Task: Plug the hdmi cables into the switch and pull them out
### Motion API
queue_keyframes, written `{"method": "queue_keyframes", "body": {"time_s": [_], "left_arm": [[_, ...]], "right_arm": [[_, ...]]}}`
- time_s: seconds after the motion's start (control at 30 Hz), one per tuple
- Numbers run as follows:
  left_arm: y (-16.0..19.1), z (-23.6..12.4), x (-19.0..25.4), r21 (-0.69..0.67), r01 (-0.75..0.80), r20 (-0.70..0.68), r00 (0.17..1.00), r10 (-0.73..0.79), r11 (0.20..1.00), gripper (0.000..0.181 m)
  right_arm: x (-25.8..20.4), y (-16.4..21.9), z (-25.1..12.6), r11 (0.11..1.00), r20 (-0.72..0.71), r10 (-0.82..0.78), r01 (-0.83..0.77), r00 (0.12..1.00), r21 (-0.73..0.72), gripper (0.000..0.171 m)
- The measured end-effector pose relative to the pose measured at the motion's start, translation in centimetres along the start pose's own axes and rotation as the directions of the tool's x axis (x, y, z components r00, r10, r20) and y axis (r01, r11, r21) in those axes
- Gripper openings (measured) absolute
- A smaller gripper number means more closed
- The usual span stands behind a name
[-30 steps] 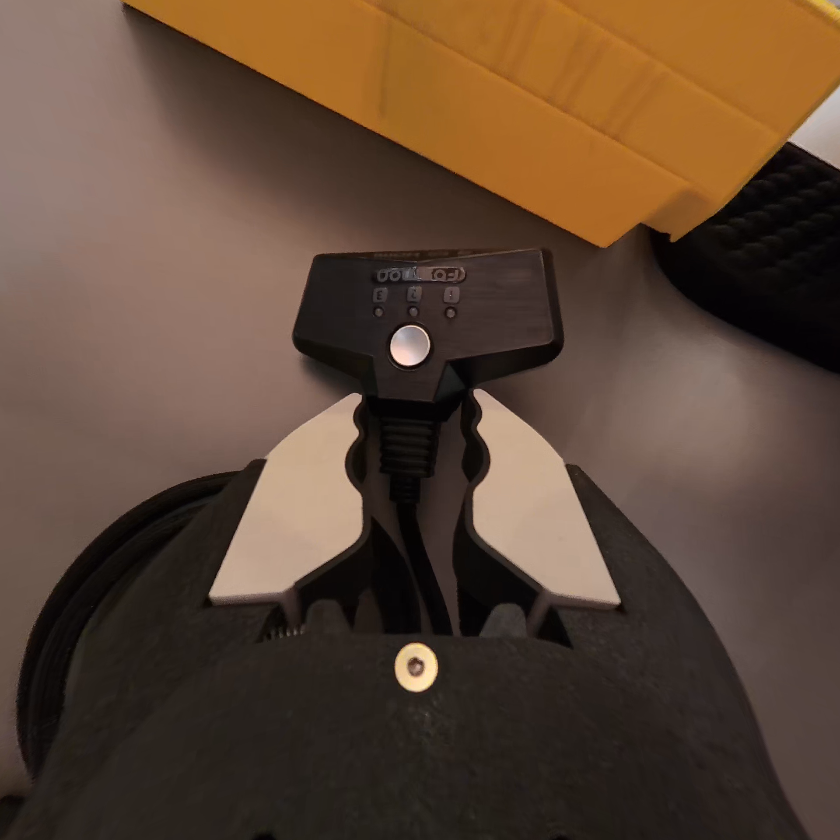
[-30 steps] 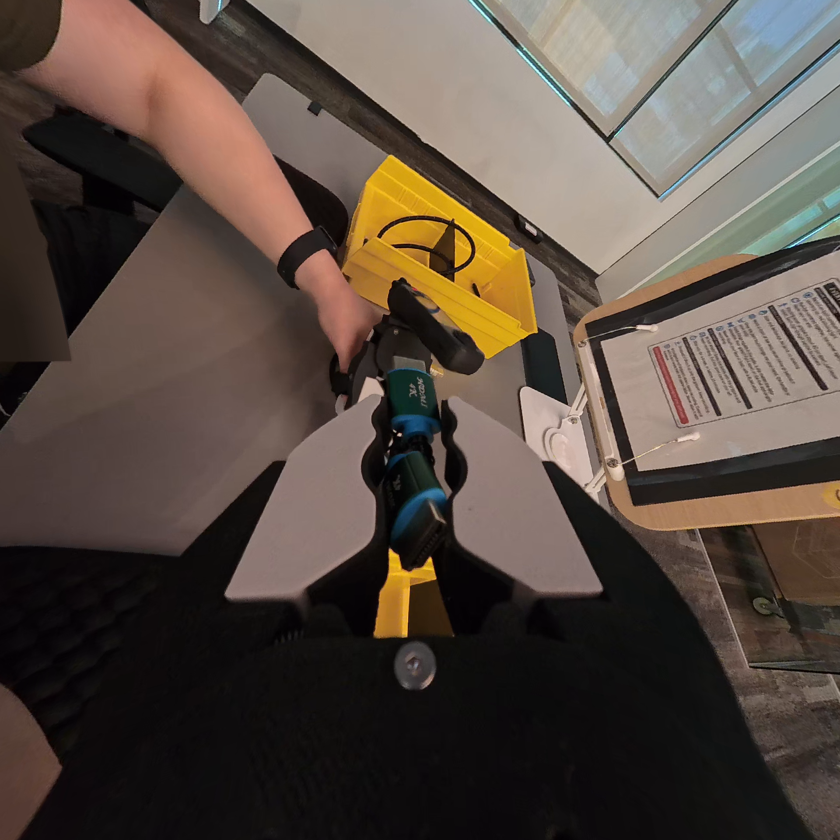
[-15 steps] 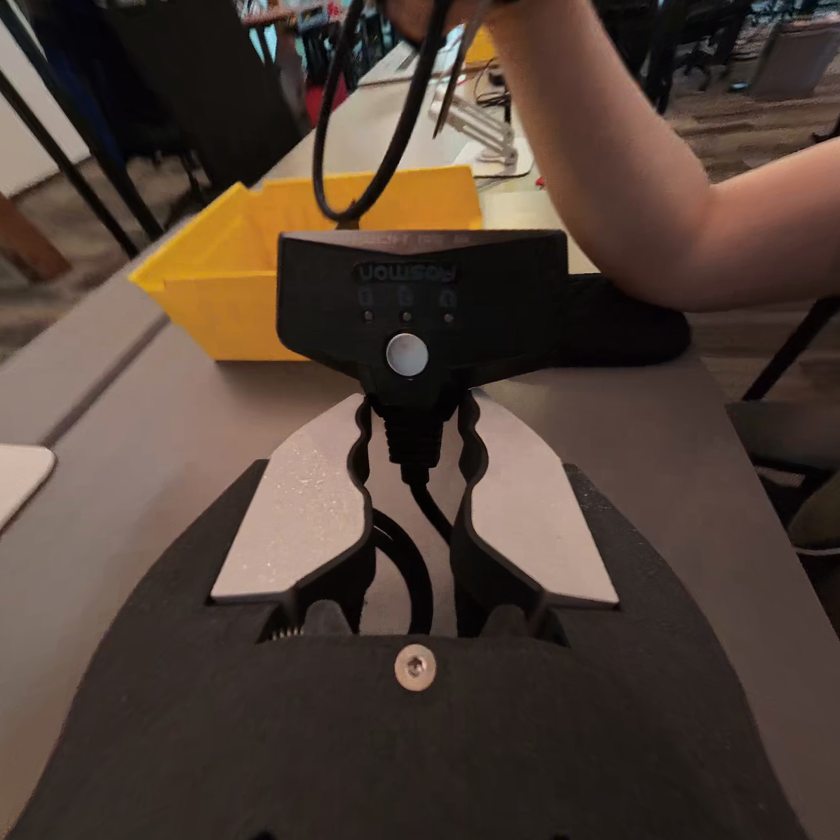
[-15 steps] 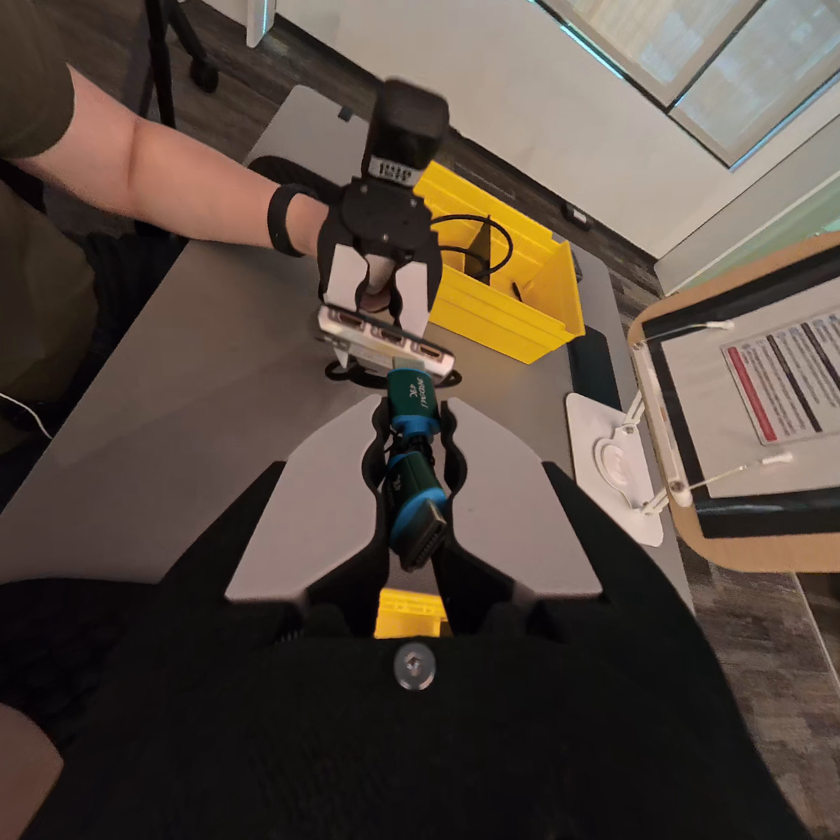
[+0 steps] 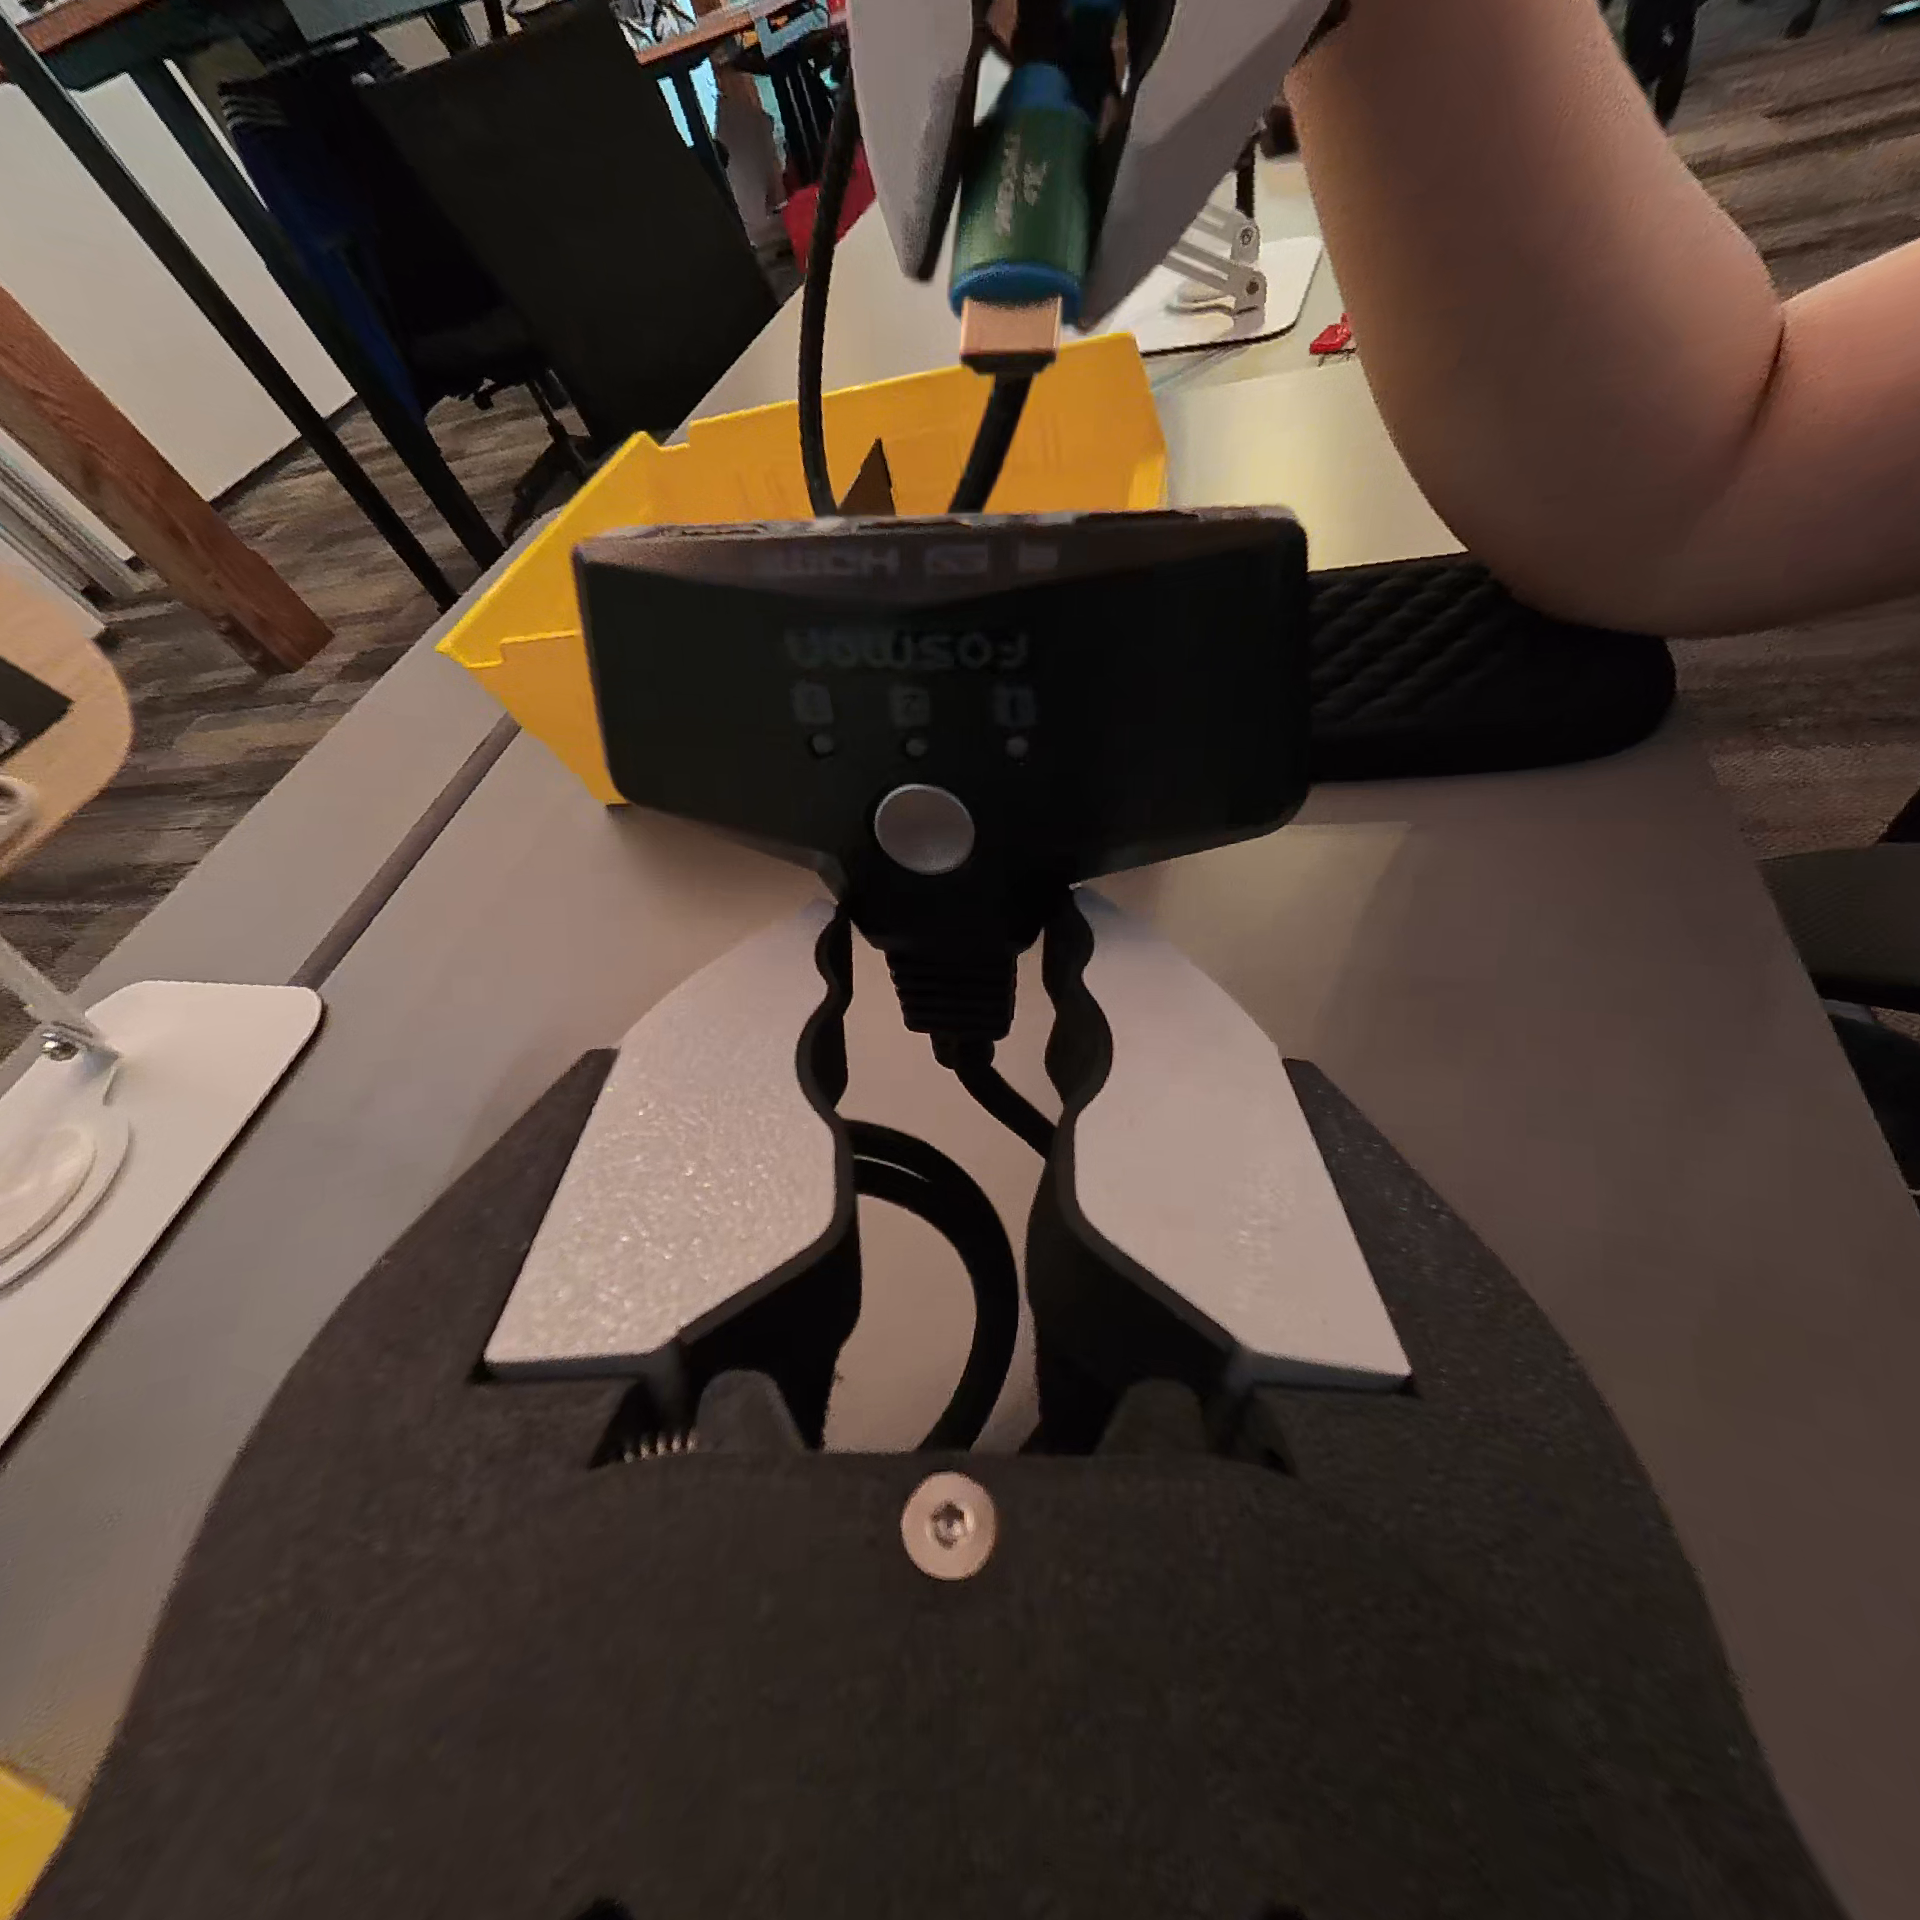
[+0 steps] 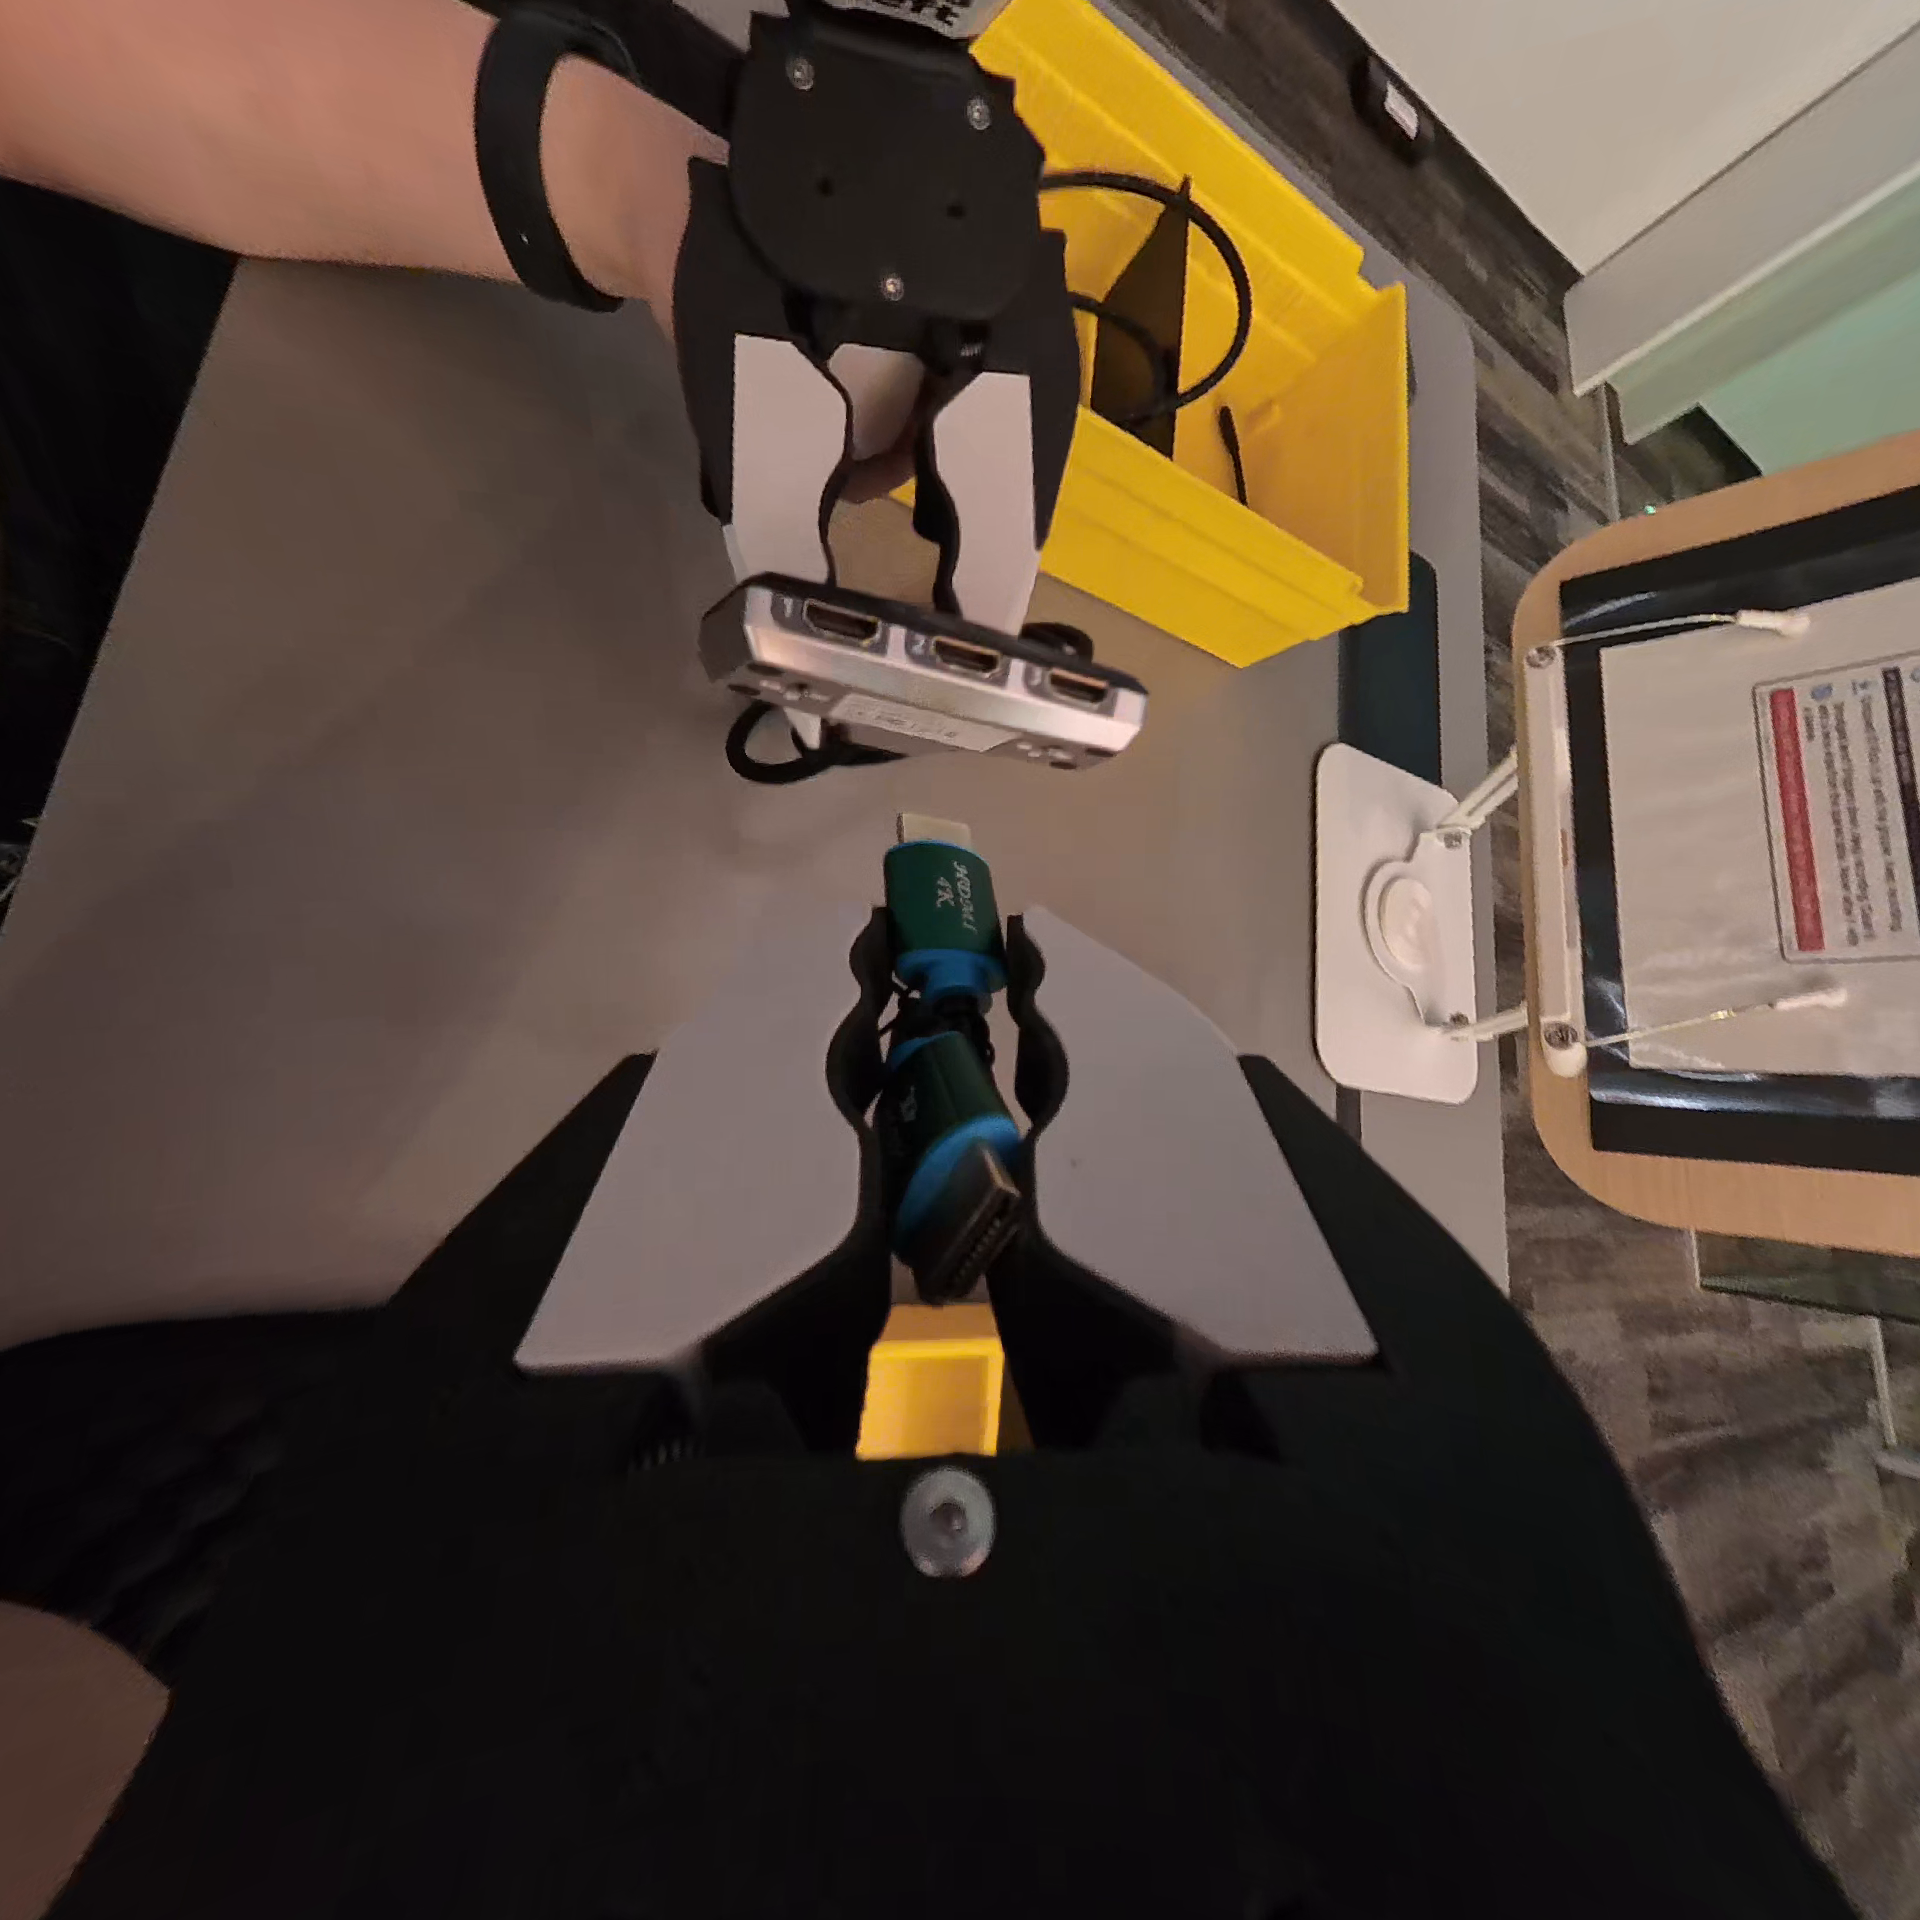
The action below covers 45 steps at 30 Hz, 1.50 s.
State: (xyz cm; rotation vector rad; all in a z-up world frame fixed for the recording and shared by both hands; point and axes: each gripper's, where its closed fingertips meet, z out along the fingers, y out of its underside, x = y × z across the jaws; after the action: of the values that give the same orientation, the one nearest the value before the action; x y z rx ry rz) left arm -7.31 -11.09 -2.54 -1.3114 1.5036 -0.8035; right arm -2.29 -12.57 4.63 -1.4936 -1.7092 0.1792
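My left gripper (image 5: 945,930) is shut on the neck of the black HDMI switch (image 5: 940,686) and holds it above the grey table. In the right wrist view the left gripper (image 6: 883,592) holds the switch (image 6: 920,675) with its three ports facing my right gripper. My right gripper (image 6: 940,935) is shut on a green and blue HDMI plug (image 6: 940,899). The plug's metal tip points at the middle port, a short gap away. In the left wrist view the plug (image 5: 1023,223) hangs above the switch. A second green plug (image 6: 951,1164) lies between my right fingers.
A yellow bin (image 6: 1226,416) with black cable in it stands behind the switch, and shows in the left wrist view (image 5: 810,488). A black pad (image 5: 1475,675) lies to its right. A white stand base (image 6: 1392,920) and a wooden board with a sheet (image 6: 1725,852) are at the right. My hands' fingertips stand some 10 cm from each other.
The left gripper has lifted the switch off the table and turned its ports toward the right gripper. The right gripper has brought the plug close to the ports.
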Motion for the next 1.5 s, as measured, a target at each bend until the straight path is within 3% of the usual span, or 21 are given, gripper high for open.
{"method": "queue_keyframes", "body": {"time_s": [0.13, 0.4, 0.6, 0.83, 0.97, 1.17, 1.33, 1.5], "left_arm": [[0.4, 2.8, 0.5, -0.003, 0.025, -0.070, 0.997, -0.025, 1.000, 0.035], [-0.3, 6.1, 1.2, 0.148, 0.226, -0.242, 0.952, -0.186, 0.963, 0.034], [-1.1, 5.4, 1.3, 0.105, 0.076, -0.177, 0.983, -0.056, 0.992, 0.033], [-1.4, 3.5, 1.9, -0.127, -0.156, -0.260, 0.958, 0.119, 0.980, 0.032], [-0.9, 3.4, 1.9, -0.165, -0.162, -0.282, 0.953, 0.111, 0.973, 0.032], [-0.8, 5.1, 1.5, 0.005, -0.004, -0.246, 0.969, 0.005, 1.000, 0.032], [-1.6, 5.6, 1.0, 0.181, 0.191, -0.241, 0.960, -0.145, 0.965, 0.031], [-1.7, 5.4, 1.5, 0.225, 0.256, -0.274, 0.943, -0.191, 0.940, 0.031]], "right_arm": [[0.1, 2.0, -1.3, 0.997, -0.024, 0.017, -0.019, 1.000, -0.073, 0.021], [-0.7, 5.7, -2.1, 0.981, 0.062, 0.128, -0.117, 0.990, -0.153, 0.021], [-0.3, 5.7, -2.3, 0.983, 0.046, 0.126, -0.118, 0.991, -0.140, 0.021], [-0.1, 3.9, -2.9, 0.993, 0.023, 0.093, -0.091, 0.995, -0.069, 0.021], [-0.2, 2.5, -2.8, 0.991, 0.025, 0.130, -0.129, 0.991, -0.044, 0.021], [-0.5, 3.1, -2.9, 0.978, 0.003, 0.171, -0.170, 0.985, -0.119, 0.021], [0.0, 3.6, -3.3, 0.976, -0.009, 0.192, -0.192, 0.981, -0.107, 0.021], [0.2, 3.9, -3.0, 0.974, -0.003, 0.200, -0.199, 0.980, -0.112, 0.021]]}}
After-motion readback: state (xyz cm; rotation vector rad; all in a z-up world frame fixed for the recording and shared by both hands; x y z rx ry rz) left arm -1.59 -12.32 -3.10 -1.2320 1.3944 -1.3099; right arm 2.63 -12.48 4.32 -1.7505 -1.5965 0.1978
